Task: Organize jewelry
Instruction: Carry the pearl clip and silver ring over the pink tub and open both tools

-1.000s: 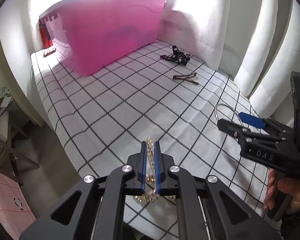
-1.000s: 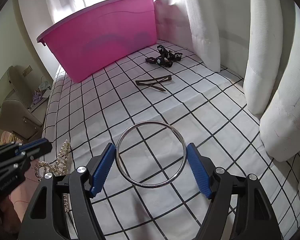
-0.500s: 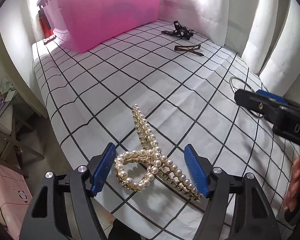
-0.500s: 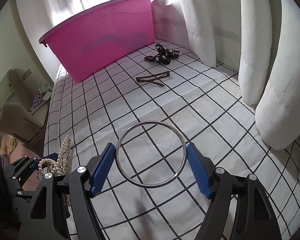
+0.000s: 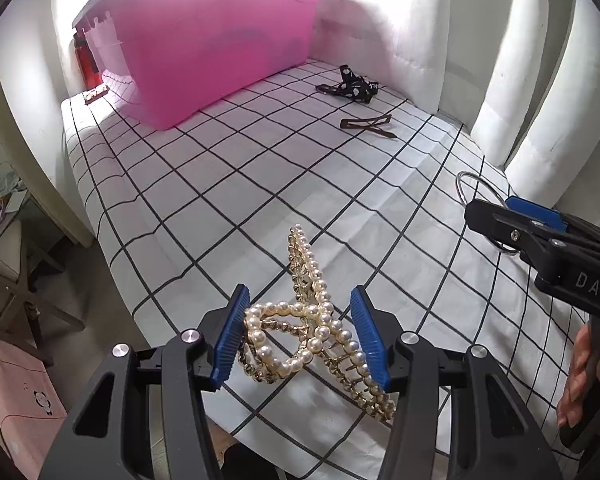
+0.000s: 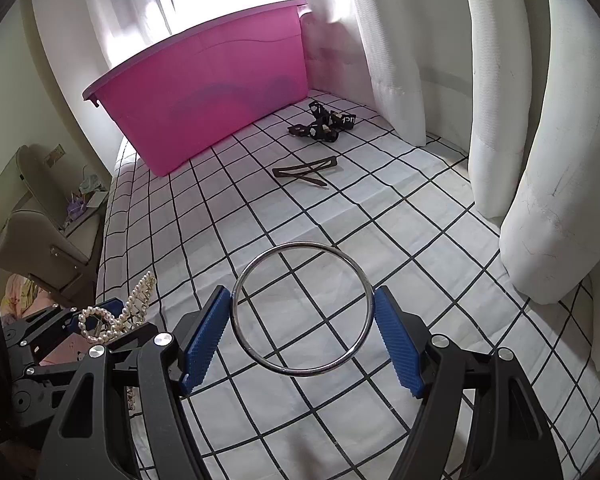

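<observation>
Jaws closing around pearl clip [image 5: 312, 328] (gold)

Daylight is glaring through the curtains [image 6: 172, 12] at twelve o'clock, washing out the pink bin's [image 5: 220, 40] rim. Fisheye distortion is bending every edge, with corners darkening.

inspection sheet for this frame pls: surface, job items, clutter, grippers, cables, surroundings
Surface: white cloth with black grid, lightly wrinkled.
Job's things: pearl hair claw between the left pads; silver ring between the right pads; brown clip and black strap bundle lying further back.
Clutter: pink tub at the far end; red bottle beside it.
Grippers: left hand-held gripper closing around the claw; right hand-held gripper spans the ring, pads at its rim.
Cables: nothing seen.
Surroundings: white curtains on the right; chair on the left.
</observation>
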`<move>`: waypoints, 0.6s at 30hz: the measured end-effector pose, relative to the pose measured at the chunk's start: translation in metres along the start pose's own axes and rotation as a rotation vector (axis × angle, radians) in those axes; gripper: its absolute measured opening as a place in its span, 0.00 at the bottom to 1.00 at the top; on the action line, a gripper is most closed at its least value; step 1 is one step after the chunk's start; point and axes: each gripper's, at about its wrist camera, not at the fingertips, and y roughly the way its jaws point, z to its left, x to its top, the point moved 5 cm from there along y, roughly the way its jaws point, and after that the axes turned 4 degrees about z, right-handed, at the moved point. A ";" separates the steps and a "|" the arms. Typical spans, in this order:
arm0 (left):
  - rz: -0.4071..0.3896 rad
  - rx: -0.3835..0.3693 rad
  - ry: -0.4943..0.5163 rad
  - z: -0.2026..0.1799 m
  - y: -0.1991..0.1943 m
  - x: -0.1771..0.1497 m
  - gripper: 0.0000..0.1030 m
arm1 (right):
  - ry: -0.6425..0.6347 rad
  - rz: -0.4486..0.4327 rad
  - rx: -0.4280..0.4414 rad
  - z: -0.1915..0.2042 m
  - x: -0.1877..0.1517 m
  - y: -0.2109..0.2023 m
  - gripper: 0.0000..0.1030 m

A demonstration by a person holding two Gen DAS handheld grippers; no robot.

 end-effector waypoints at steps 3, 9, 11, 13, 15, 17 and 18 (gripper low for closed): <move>-0.002 -0.010 -0.004 -0.002 -0.003 0.007 0.49 | 0.002 -0.007 0.000 -0.001 0.002 -0.004 0.69; -0.057 -0.017 0.008 -0.007 -0.026 0.031 0.49 | -0.004 -0.033 0.002 -0.002 0.011 -0.017 0.69; -0.085 -0.018 0.014 -0.008 -0.038 0.043 0.49 | -0.006 -0.046 0.003 -0.001 0.018 -0.024 0.69; -0.118 -0.020 0.019 -0.009 -0.053 0.058 0.49 | -0.011 -0.062 0.005 0.001 0.026 -0.031 0.69; -0.152 -0.022 0.023 -0.008 -0.067 0.074 0.49 | -0.018 -0.079 0.002 0.004 0.036 -0.039 0.69; -0.189 -0.023 0.030 -0.005 -0.080 0.091 0.49 | -0.023 -0.100 -0.002 0.008 0.048 -0.047 0.69; -0.207 -0.023 0.032 -0.002 -0.087 0.101 0.49 | -0.025 -0.113 -0.005 0.011 0.055 -0.051 0.69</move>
